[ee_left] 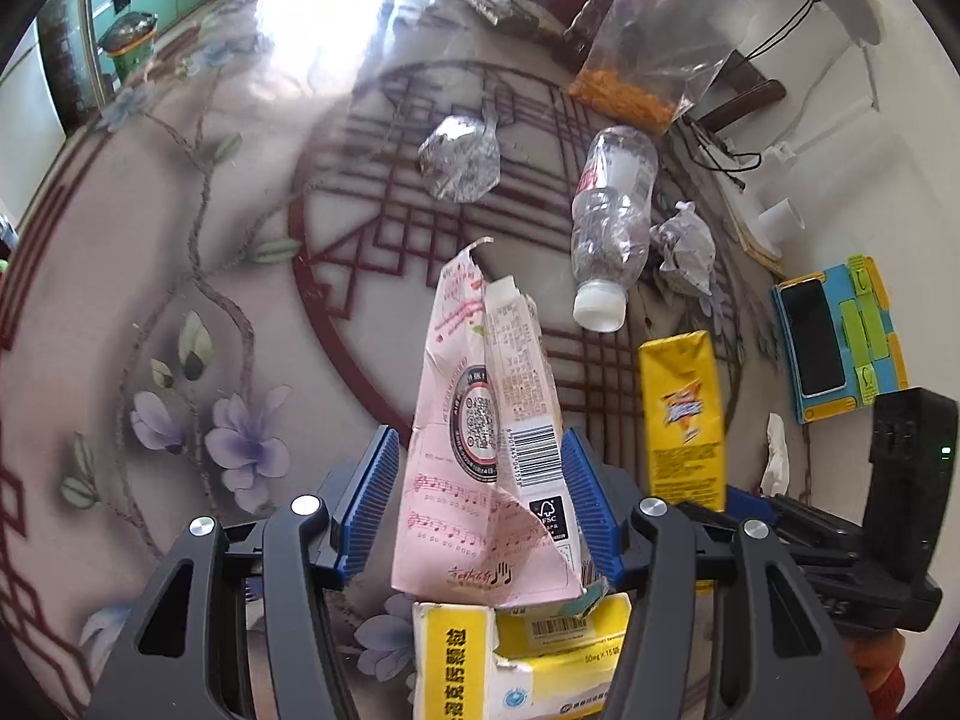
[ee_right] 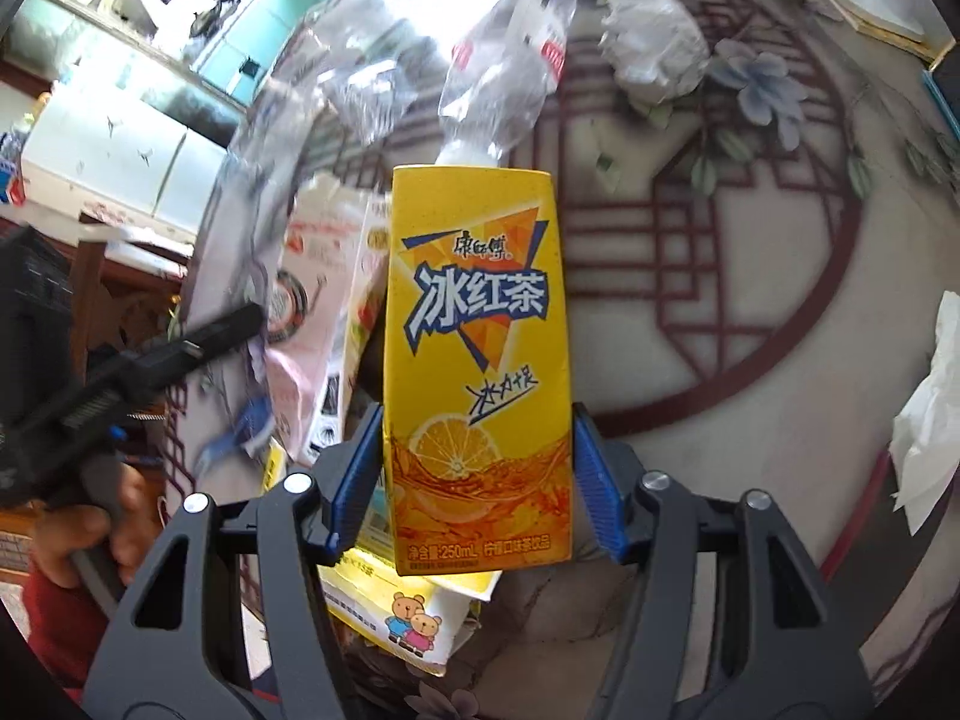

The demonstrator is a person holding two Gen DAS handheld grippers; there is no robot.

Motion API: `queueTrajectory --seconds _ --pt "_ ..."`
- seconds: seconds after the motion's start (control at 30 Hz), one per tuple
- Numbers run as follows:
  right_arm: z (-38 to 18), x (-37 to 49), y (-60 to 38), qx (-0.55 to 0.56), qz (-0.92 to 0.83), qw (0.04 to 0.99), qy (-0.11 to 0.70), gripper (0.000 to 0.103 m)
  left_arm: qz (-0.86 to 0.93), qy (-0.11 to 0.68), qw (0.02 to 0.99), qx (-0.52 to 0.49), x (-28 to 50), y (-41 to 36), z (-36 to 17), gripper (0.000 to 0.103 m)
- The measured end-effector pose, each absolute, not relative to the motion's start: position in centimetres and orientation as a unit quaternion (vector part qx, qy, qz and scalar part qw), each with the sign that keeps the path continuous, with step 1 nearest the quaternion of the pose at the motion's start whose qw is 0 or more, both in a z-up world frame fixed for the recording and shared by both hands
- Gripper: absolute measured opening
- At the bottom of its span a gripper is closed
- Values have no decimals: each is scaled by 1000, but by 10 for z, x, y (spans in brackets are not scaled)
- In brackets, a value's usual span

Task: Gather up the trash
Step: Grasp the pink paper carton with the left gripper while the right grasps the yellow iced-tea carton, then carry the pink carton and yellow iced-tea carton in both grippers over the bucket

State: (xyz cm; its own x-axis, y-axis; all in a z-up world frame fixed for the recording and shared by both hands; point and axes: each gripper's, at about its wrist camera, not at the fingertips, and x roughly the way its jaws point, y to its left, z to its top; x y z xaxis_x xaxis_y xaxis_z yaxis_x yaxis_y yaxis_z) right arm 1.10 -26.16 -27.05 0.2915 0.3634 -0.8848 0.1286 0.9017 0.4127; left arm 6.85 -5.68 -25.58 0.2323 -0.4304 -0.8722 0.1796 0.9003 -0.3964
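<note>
My left gripper is shut on a torn pink milk carton, held upright above a yellow and white medicine box. My right gripper is shut on a yellow iced tea carton, which also shows in the left wrist view. The pink carton shows at the left in the right wrist view. An empty clear plastic bottle lies on the table beyond, with a crumpled paper ball beside it and a crumpled foil wrapper further back.
A clear bag with orange snacks stands at the back right. A blue and yellow case with a phone lies at the right edge. A white tissue lies at the right. The table has a floral glass top.
</note>
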Motion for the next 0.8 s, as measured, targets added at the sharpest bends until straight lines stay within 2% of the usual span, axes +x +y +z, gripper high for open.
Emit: queueTrajectory --seconds 0.37,0.43,0.53,0.8 --pt "-263 11 -268 224 79 784 574 59 -196 616 757 -92 73 -77 -279 51" --pt "-262 11 -268 224 79 784 573 59 -190 616 760 -85 73 -76 -279 34" --pt "-261 11 -267 226 79 785 571 59 -199 610 761 -91 73 -72 -276 26" --pt "-242 12 -259 203 79 800 559 59 -203 574 790 -75 66 -60 -244 24"
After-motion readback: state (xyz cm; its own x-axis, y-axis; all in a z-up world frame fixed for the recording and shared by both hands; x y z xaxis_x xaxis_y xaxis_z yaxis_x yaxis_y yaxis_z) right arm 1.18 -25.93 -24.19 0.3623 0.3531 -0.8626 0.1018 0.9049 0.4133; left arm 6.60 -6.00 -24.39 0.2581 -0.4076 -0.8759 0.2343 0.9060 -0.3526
